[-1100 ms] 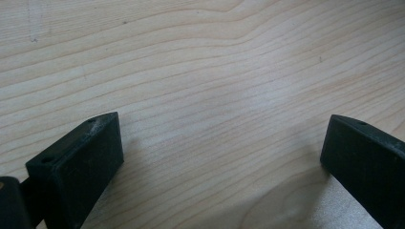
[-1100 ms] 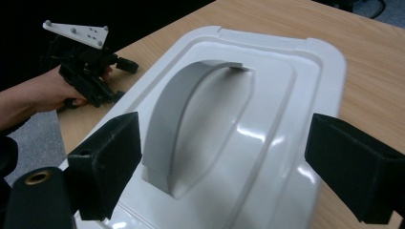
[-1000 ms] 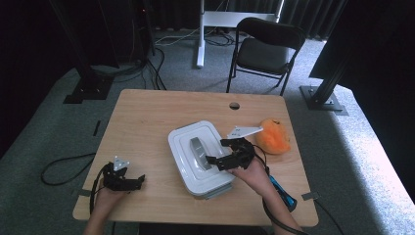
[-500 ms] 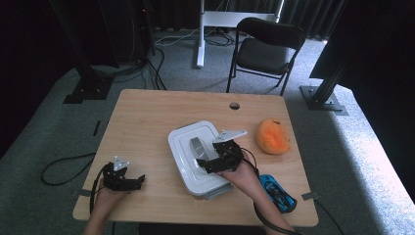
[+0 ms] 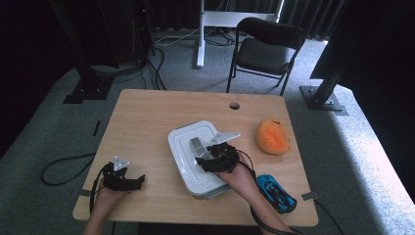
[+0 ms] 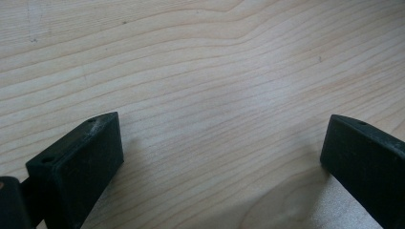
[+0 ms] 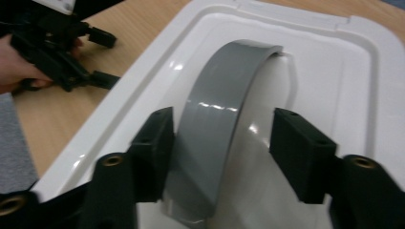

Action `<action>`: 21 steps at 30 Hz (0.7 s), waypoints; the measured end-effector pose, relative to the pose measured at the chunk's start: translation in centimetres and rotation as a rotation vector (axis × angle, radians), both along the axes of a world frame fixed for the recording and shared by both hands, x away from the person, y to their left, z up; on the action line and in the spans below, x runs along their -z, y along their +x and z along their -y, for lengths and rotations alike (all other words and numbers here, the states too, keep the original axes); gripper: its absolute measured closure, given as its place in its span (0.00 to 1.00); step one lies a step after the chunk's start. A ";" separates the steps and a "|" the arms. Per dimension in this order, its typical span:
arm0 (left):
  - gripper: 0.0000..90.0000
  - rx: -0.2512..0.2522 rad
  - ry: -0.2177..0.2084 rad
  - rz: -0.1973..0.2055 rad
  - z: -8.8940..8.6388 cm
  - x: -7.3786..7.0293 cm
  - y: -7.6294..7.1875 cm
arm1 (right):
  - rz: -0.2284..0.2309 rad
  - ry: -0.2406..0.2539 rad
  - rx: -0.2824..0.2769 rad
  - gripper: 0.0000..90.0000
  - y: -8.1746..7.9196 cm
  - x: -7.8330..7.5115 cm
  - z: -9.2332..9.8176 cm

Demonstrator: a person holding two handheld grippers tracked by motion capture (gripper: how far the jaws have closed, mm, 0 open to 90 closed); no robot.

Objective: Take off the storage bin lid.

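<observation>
A white lidded box lies in the middle of the wooden table, with an arched grey handle on its lid. My right gripper rests over the lid, its jaws on either side of the grey handle. In the right gripper view, the right gripper has been closing. One jaw lies against the handle and the other still stands off it. My left gripper sits near the table's front left, open over bare wood.
An orange rounded object lies right of the box. A blue object rests by the right forearm near the front edge. The table has a cable hole at its back. A black chair stands beyond it.
The right gripper has moved left from beside the orange object onto the lid, and its jaws have narrowed around the grey handle. The left gripper has stayed put.
</observation>
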State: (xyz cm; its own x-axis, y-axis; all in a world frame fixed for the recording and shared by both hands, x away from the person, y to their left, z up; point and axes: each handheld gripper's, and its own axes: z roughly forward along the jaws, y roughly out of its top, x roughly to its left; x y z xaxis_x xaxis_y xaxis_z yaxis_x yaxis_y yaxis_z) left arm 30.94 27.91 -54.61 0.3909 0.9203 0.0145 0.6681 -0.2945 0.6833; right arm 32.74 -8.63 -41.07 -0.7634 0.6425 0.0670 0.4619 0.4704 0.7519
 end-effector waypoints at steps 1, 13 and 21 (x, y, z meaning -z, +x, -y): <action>0.01 0.000 0.000 0.000 0.0 0.0 0.0 | 0.003 0.002 -0.009 0.50 -0.1 0.0 0.0; 0.01 0.000 -0.001 0.001 0.0 0.0 0.0 | -0.034 0.054 -0.027 0.73 -0.4 0.0 0.2; 0.01 0.012 0.000 0.001 0.1 0.0 0.0 | -0.044 0.111 -0.048 0.75 -0.7 -1.3 0.8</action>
